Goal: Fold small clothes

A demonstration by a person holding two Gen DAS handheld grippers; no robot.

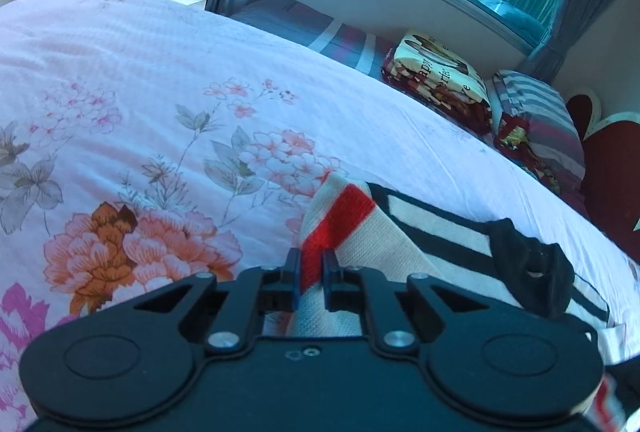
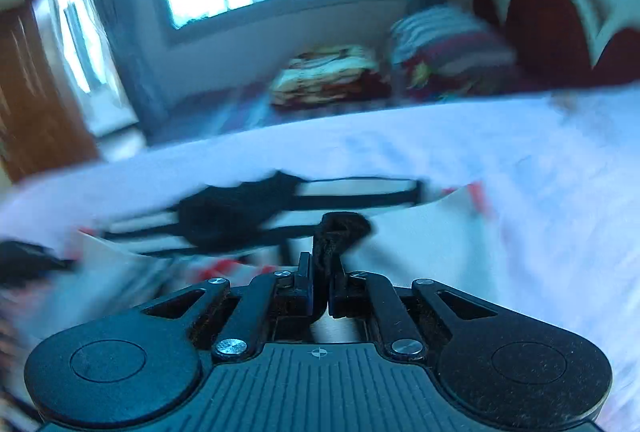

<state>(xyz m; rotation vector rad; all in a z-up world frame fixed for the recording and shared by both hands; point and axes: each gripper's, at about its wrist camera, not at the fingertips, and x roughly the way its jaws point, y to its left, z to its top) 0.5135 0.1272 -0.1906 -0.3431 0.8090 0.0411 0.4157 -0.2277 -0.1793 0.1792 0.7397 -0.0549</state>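
Striped top (image 1: 420, 232) lies on the bedspread (image 1: 160, 71), near the edge closest to you. Soft knit, light, will sag and slip; take it at hems and trim. Your left gripper (image 1: 311, 272) is clamped on a red-striped edge; your right gripper (image 2: 323, 272) pinches the black trim. Beyond the top the bedspread lies bare toward the pillows (image 1: 536, 119); right view blurred.

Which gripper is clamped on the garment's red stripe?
The left gripper: its fingers pinch the red stripe at the edge of the striped top. The right gripper instead holds a black fabric part of it.
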